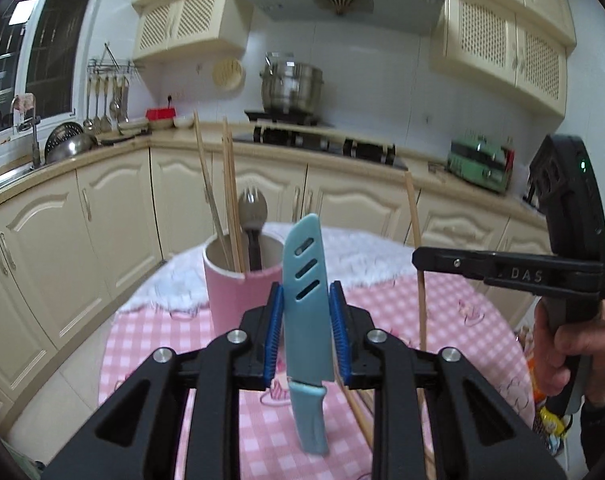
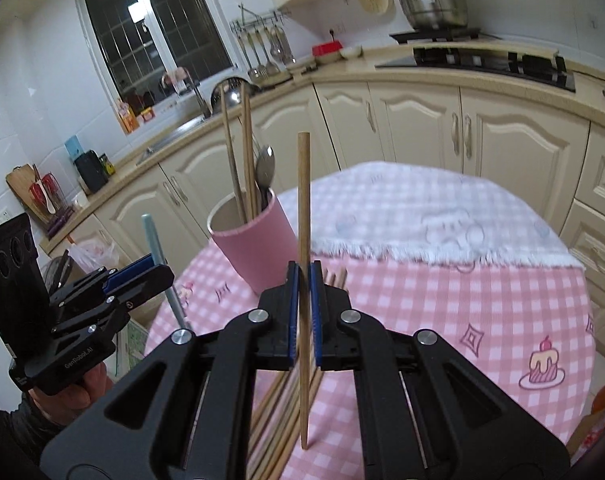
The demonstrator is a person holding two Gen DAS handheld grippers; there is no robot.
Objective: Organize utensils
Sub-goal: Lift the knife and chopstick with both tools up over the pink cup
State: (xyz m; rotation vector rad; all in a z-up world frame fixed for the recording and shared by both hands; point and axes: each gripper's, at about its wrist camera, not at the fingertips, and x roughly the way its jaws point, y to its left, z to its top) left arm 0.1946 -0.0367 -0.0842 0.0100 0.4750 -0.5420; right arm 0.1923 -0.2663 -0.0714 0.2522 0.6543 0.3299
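In the left wrist view my left gripper (image 1: 306,320) is shut on a light blue knife (image 1: 304,280), held upright above the table with its handle hanging below the pads. Just beyond it to the left stands a pink cup (image 1: 238,292) holding chopsticks and a spoon (image 1: 252,208). In the right wrist view my right gripper (image 2: 303,304) is shut on a single wooden chopstick (image 2: 303,200), also upright. The pink cup (image 2: 258,244) stands ahead and to its left. Several loose chopsticks (image 2: 286,400) lie on the cloth under this gripper. The left gripper (image 2: 142,276) shows at the left with the knife (image 2: 152,236).
The round table wears a pink checked cloth (image 2: 442,300), with a white fringed cloth (image 2: 422,216) over its far part. Cream kitchen cabinets (image 1: 114,216), a sink counter and a stove with a steel pot (image 1: 290,84) ring the table. A hand (image 1: 574,344) grips the right tool.
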